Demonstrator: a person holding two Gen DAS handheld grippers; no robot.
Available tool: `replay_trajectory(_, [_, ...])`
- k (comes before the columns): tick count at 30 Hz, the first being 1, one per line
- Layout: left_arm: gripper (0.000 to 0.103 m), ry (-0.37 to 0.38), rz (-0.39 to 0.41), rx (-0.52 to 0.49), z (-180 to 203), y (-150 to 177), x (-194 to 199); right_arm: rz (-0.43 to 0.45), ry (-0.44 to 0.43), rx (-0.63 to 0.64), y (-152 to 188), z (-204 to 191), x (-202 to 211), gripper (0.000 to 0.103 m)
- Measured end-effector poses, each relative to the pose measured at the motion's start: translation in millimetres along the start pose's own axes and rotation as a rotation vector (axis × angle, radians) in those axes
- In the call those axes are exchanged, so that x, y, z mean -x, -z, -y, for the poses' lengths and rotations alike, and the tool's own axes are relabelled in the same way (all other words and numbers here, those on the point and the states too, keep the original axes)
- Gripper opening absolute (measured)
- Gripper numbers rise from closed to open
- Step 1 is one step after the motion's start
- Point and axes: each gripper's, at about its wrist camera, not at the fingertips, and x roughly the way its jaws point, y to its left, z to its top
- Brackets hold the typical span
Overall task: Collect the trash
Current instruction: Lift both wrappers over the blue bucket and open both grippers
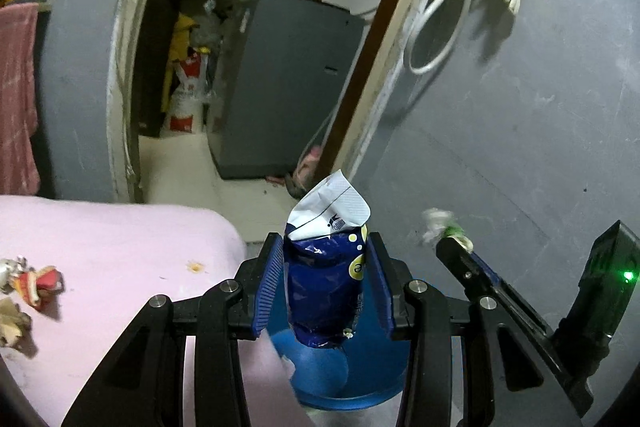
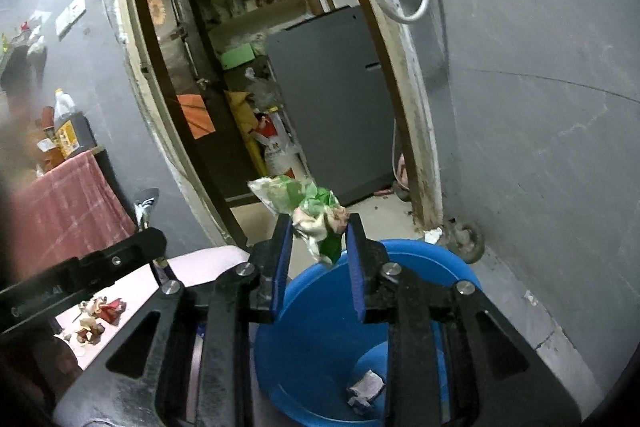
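now left gripper (image 1: 326, 283) clamped on blue packet (image 1: 326, 291), right gripper (image 2: 318, 247) pinching green wrapper (image 2: 316, 215) at fingertips, both over blue bin (image 2: 440, 263). could miss: wrapper near rim, might drift out on release. more scraps on pink table (image 1: 120, 239).

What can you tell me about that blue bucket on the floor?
The blue bucket looks like smooth plastic, round and open-topped. It stands upright on the floor beside the pink bed, near the grey wall. A crumpled scrap of paper lies at its bottom. Both grippers hold wrappers above it; nothing visibly touches its rim.
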Motion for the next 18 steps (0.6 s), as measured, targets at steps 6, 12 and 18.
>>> replay_trajectory(6, [0.037,0.011,-0.077,0.038,-5.9,0.4,-22.9,-0.029,0.014,-0.016,0.4,5.0,-6.3,0.042])
replay_trajectory(12, [0.045,-0.002,-0.126,0.064,-17.1,4.5,-33.7,-0.027,0.017,-0.019,0.7,4.7,-5.6,0.053])
replay_trajectory(18, [0.055,-0.019,-0.129,0.063,-22.7,6.5,-27.0,-0.023,0.017,-0.018,-0.2,4.5,-5.7,0.061])
